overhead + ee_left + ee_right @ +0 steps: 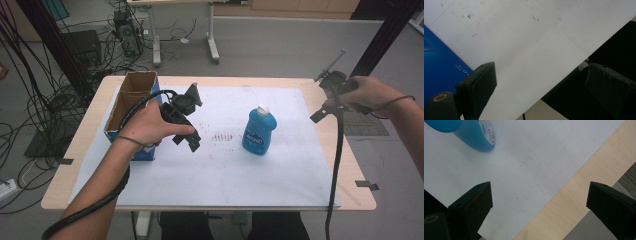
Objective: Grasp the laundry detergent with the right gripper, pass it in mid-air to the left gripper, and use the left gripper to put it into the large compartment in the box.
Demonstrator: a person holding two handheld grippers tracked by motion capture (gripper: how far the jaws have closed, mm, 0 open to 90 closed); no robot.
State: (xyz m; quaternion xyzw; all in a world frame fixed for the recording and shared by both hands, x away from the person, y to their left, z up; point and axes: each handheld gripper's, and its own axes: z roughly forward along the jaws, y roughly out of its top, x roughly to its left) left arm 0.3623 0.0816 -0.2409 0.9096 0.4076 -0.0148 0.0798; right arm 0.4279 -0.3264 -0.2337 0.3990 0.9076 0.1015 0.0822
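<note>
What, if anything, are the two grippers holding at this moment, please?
Nothing. The left gripper and right gripper both stand open and empty; the bottle stands untouched.

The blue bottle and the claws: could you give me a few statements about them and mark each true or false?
1. The bottle stands upright on the white sheet. True.
2. The left claw grips the bottle. False: its jaws are open with nothing between them, beside the box.
3. The bottle has a white cap. True.
4. The right claw is shut on the box. False: it is open, held above the table's right edge.
</note>
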